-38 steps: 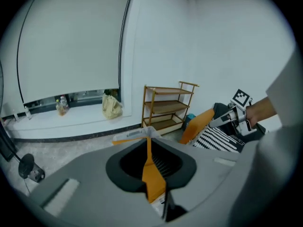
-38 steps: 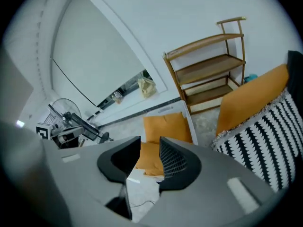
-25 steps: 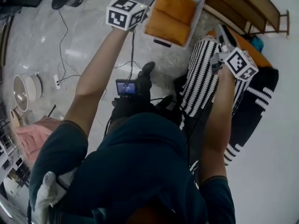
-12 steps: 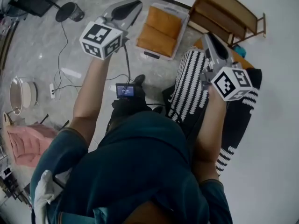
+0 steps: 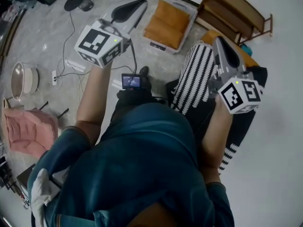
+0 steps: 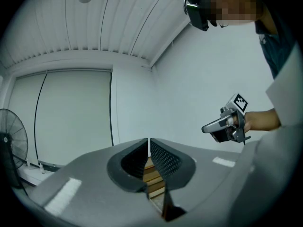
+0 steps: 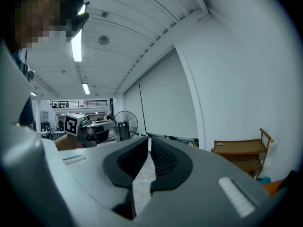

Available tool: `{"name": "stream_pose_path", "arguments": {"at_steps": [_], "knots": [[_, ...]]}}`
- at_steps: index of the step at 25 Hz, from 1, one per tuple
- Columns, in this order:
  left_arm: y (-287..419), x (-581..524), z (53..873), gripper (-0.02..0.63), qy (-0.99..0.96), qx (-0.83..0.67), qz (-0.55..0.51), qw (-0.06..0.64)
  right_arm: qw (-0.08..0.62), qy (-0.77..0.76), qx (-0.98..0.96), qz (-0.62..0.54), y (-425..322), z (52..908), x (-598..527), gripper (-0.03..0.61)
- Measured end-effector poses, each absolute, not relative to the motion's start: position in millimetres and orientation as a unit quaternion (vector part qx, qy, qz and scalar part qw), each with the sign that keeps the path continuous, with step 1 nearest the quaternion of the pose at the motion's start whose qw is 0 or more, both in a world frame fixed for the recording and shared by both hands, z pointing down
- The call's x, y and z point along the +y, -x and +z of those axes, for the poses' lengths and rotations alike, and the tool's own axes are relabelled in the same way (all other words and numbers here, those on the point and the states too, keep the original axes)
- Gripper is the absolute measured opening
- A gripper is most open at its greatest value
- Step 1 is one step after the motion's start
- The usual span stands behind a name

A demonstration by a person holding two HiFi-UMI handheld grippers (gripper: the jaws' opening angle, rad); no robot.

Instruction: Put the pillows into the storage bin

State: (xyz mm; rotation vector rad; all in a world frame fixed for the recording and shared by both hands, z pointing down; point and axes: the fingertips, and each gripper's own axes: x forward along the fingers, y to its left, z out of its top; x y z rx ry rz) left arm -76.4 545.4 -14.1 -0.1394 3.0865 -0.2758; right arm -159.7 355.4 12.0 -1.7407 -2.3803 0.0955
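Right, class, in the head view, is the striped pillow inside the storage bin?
No: the striped pillow lies apart from the storage bin, which holds an orange pillow.

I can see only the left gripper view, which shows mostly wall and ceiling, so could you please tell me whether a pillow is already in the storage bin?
Observer: Yes, in the head view an orange pillow lies inside the storage bin, which sits on the floor.
Operator: Thank you. Is any pillow outside the bin?
Observer: Yes, a black-and-white striped pillow is outside it, on the person's right side.
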Motion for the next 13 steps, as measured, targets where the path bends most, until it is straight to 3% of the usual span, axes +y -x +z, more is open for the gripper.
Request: {"name": "stream_pose_path", "arguments": {"at_steps": [13], "knots": [[56,527,-15,0.015,0.034,0.996,-0.079,0.027,0.092,0.581,-0.809,0.028,154,16,326,0.029]]}}
